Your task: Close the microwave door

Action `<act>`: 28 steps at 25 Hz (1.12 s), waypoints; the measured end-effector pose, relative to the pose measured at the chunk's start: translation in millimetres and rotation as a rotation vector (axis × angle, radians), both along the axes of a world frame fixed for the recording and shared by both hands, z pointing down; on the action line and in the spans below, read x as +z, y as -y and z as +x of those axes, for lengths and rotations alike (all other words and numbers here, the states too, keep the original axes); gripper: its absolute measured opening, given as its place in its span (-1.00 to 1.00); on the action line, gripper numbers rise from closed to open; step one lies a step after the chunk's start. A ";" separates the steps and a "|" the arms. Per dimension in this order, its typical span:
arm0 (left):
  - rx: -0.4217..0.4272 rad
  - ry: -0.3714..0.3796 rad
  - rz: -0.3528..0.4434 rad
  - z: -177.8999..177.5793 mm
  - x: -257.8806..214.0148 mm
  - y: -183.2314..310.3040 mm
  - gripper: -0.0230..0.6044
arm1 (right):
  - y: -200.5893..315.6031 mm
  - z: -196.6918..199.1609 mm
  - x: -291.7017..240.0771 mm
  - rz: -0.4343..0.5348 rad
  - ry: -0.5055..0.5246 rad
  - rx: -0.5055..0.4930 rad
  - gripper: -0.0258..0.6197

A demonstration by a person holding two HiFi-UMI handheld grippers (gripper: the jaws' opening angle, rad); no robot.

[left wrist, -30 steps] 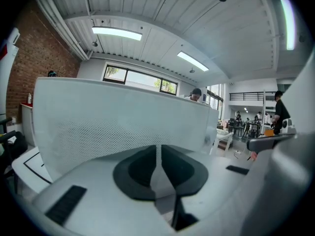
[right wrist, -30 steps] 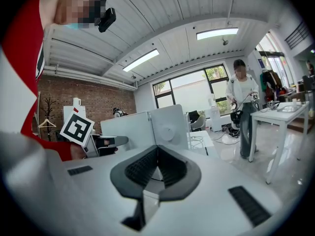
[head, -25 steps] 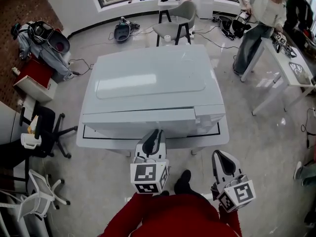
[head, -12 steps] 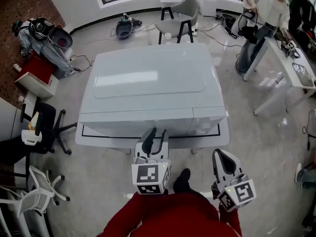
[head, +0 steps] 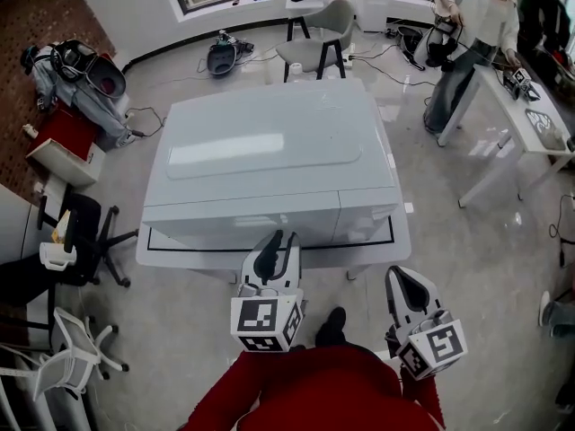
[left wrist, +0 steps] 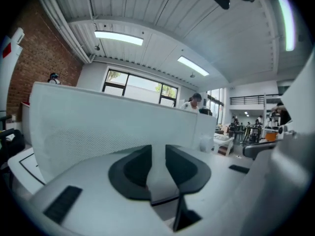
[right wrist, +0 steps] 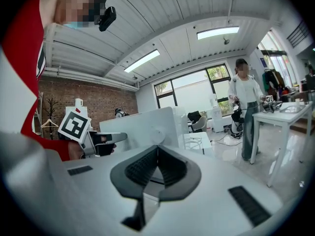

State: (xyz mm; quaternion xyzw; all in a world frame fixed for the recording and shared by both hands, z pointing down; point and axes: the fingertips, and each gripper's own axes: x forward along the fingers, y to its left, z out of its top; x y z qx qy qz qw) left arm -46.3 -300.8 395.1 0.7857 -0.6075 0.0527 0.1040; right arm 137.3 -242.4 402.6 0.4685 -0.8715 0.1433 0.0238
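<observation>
Left gripper (head: 282,238): jaws apart, have just been closing a bit, nothing between them. It hangs just in front of the microwave door (head: 243,218), and no contact is visible. Right gripper (head: 404,277): jaws together, empty, held lower and to the right, off the counter (head: 171,254) edge. The microwave (head: 269,151) sits on the counter, front toward the person. Status call: the door looks shut. In the head view its face runs in one line with the control panel (head: 368,212), with no gap at the seam. Whether the latch is engaged can't be confirmed from here. What's left is probably just backing the grippers off, or one more push if it isn't latched. View differences: the head view gives the whole top and the flush front line, but the door face is steeply foreshortened. The left gripper view shows that face close up, with a fine mesh pattern (left wrist: 93,132), and the open gap between its own jaws. The right gripper view alone shows its tips meeting, plus the left gripper's marker cube (right wrist: 75,125) and the microwave's right-hand corner side-on.
</observation>
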 end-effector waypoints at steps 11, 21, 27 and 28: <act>0.522 -0.097 0.207 68.0 -53.5 -37.2 -0.89 | -1.2 12.9 -20.9 0.074 0.023 0.009 -0.88; 0.556 -0.104 0.136 64.1 -19.2 -66.1 -0.90 | -18.2 8.9 -20.3 0.081 0.007 -0.031 -0.88; 0.551 -0.114 0.146 61.6 -22.1 -70.0 -0.90 | -22.0 1.3 -27.6 0.110 0.026 -0.045 -0.88; 0.555 -0.112 0.152 62.5 -23.5 -70.6 -0.90 | -22.2 0.1 -28.9 0.119 0.026 -0.050 -0.88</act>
